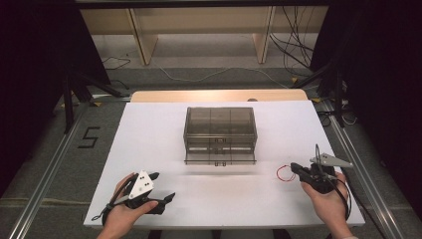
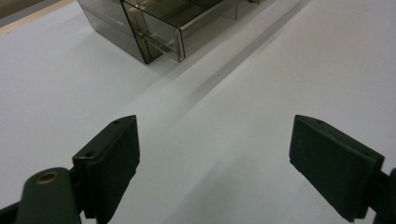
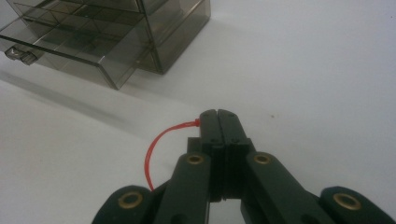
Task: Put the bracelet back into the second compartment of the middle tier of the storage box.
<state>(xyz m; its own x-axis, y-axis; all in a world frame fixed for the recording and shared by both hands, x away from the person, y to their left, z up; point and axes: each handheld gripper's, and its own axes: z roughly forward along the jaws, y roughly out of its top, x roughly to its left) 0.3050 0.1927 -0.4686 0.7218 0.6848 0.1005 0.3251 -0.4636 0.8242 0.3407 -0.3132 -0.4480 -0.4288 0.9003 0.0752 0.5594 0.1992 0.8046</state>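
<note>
Resting near the table's [image 1: 149,124] front edge, left of the smoky drawer box [image 1: 220,133], my left claw [image 1: 164,186] is spread wide with nothing between its jaws. The box sits mid-table, long axis running left to right, its bottom drawer [image 1: 220,157] pulled out toward me. Right of the box, my right claw [image 1: 294,167] is clenched on a thin red loop [image 1: 283,173] curling toward the box.

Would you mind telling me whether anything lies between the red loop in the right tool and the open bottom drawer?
Nothing visible does: bare white table separates the red loop from the drawer.
</note>
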